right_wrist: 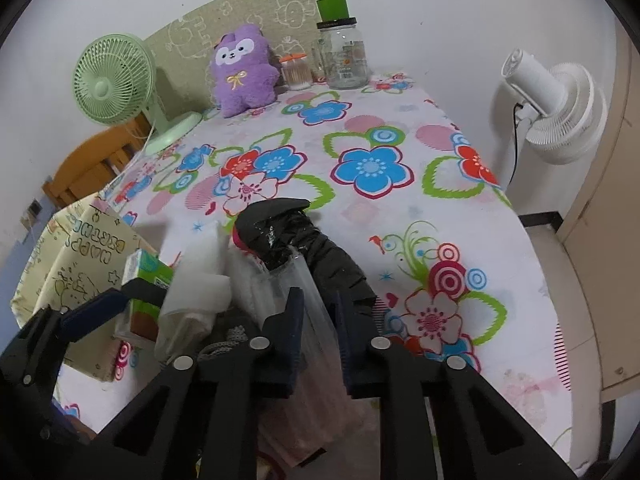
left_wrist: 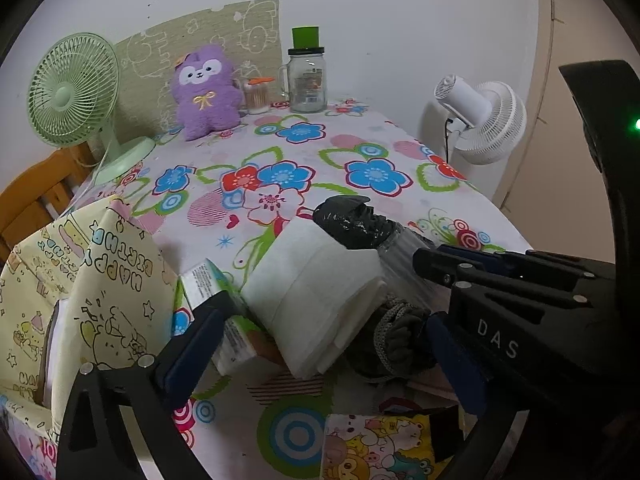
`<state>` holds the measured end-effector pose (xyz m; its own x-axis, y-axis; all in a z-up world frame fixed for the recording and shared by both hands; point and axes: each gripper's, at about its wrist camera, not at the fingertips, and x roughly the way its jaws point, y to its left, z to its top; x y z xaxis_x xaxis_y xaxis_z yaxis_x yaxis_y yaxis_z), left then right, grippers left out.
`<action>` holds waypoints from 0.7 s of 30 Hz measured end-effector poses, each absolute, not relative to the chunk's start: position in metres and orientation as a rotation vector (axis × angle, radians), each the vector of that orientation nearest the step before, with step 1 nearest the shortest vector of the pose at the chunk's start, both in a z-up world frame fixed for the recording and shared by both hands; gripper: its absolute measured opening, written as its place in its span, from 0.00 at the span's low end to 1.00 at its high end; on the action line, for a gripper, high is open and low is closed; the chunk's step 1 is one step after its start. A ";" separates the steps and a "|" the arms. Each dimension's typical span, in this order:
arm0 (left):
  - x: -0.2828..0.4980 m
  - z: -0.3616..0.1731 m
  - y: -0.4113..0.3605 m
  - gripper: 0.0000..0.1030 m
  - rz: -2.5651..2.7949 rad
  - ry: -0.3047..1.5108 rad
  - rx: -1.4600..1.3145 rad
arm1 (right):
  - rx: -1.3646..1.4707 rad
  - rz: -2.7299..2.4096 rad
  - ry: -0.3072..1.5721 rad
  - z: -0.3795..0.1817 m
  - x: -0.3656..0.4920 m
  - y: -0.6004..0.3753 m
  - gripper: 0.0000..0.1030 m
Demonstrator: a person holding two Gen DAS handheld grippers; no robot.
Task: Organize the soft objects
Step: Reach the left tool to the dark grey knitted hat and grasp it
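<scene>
Plainly, the sorting was in its picking-up step. The right gripper had its jaws drawn narrow on the clear plastic bag, the blue pads pinching its film just below the black crumpled bundle that stuck out of the bag's far end. The bag lay on the flowered tablecloth near the front edge, touching a folded white cloth on its left, with a grey knitted item tucked beneath them.

The left gripper stood with its jaws as wide as could be, one finger on either side of that white cloth and holding nothing; whether the pads touched the cloth I could not tell. Beside it leaned a small green-and-white carton, and further left gaped a yellow "Happy Birthday" gift bag, which I judged to be where the soft things belonged.

The next move, I thought, called for lifting the plastic bag without letting the thin film slip, while the left jaws closed on the white cloth squarely enough to keep its folds together.
</scene>
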<state>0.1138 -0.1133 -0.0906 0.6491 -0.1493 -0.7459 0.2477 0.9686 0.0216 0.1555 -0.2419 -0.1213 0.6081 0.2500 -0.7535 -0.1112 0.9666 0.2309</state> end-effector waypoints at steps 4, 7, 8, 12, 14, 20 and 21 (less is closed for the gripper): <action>0.113 -0.091 -0.115 1.00 -0.231 0.833 0.123 | 0.145 0.197 0.885 -0.119 0.150 -0.243 0.10; 0.112 -0.091 -0.115 1.00 -0.225 0.832 0.115 | 0.142 0.191 0.878 -0.117 0.144 -0.247 0.09; 0.111 -0.091 -0.115 1.00 -0.223 0.832 0.115 | 0.144 0.186 0.876 -0.117 0.142 -0.248 0.09; 0.106 -0.091 -0.118 0.94 -0.215 0.836 0.120 | 0.147 0.181 0.869 -0.115 0.133 -0.253 0.09; 0.103 -0.089 -0.120 0.90 -0.215 0.833 0.125 | 0.149 0.180 0.865 -0.114 0.128 -0.253 0.09; 0.089 -0.088 -0.130 0.89 -0.228 0.829 0.162 | 0.160 0.175 0.858 -0.113 0.114 -0.261 0.09; 0.086 -0.088 -0.132 0.89 -0.233 0.829 0.167 | 0.161 0.173 0.857 -0.112 0.112 -0.262 0.09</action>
<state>0.0864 -0.1322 -0.0876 0.6525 -0.1394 -0.7449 0.2692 0.9615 0.0559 0.1121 -0.2624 -0.1122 0.6422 0.2157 -0.7356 -0.0865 0.9739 0.2100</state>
